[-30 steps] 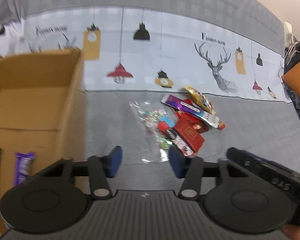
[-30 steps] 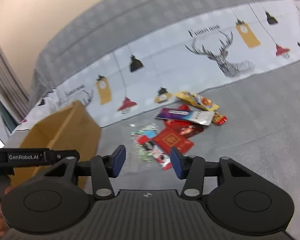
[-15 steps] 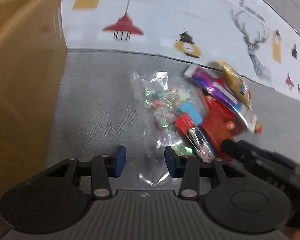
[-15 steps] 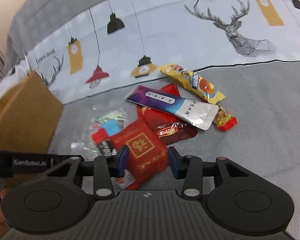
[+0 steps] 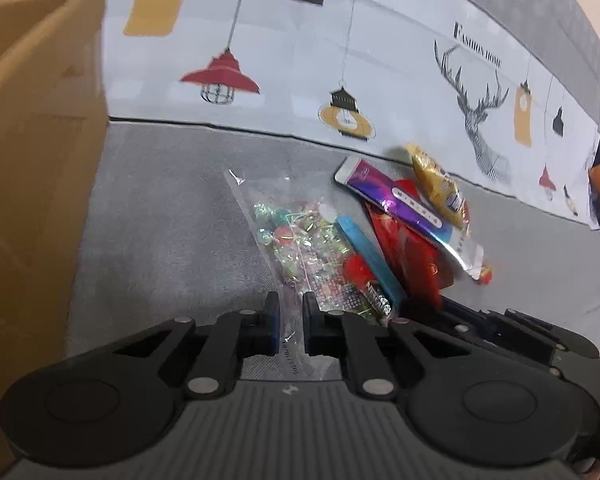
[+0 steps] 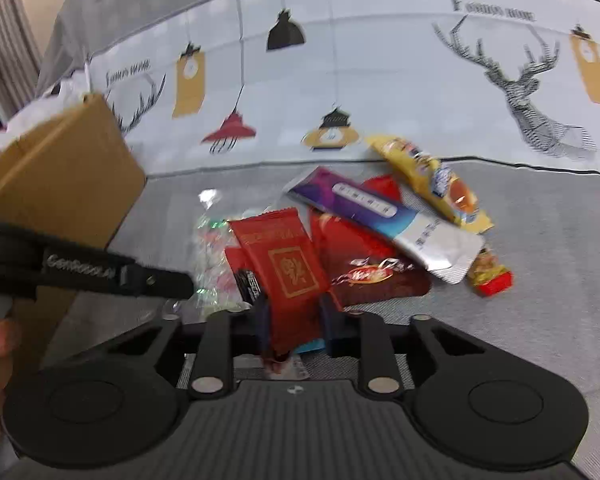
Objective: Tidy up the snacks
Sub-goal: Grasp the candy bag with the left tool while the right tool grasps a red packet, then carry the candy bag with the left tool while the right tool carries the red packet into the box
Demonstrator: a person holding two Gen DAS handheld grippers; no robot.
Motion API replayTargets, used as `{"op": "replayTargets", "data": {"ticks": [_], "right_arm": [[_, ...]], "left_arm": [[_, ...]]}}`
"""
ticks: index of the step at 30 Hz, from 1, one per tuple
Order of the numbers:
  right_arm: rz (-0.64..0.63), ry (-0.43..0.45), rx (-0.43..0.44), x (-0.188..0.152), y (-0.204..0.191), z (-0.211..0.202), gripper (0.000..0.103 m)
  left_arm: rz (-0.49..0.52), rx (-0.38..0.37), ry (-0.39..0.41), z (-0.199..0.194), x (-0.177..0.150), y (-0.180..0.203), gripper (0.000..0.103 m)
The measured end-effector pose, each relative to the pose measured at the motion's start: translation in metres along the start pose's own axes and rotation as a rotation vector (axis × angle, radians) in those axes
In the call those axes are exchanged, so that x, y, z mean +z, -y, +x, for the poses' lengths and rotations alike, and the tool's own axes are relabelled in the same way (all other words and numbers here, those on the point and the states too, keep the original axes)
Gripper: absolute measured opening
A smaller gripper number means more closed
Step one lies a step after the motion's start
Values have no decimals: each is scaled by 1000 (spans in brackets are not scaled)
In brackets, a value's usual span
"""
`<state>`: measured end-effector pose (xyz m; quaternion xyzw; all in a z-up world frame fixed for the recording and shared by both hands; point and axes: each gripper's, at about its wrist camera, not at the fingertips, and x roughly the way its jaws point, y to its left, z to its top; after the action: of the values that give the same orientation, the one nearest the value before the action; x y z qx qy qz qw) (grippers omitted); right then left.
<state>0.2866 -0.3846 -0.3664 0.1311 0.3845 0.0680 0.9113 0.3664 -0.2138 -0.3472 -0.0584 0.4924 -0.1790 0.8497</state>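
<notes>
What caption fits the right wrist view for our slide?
Right gripper fingers, which have just been closing, pinch a red snack packet beside the snack pile, cardboard box at left.

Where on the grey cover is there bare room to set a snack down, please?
Free: the grey strip between the cardboard box and the clear candy bag, and the grey cover right of the yellow packet. Crowded: the snack pile, where both grippers grip packets.

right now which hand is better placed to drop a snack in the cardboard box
Left: its tool pinches the clear candy bag right beside the cardboard box. The right tool grips the red packet farther off.
</notes>
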Motion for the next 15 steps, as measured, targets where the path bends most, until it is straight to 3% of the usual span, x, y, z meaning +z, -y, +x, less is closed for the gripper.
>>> {"op": "replayTargets", "data": {"ticks": [7, 15], "right_arm": [[93, 48, 23, -5, 10, -25, 6], [192, 109, 36, -9, 13, -57, 5]], "left_arm": [[-38, -40, 44, -34, 10, -5, 6], [17, -28, 59, -62, 13, 7, 1]]}}
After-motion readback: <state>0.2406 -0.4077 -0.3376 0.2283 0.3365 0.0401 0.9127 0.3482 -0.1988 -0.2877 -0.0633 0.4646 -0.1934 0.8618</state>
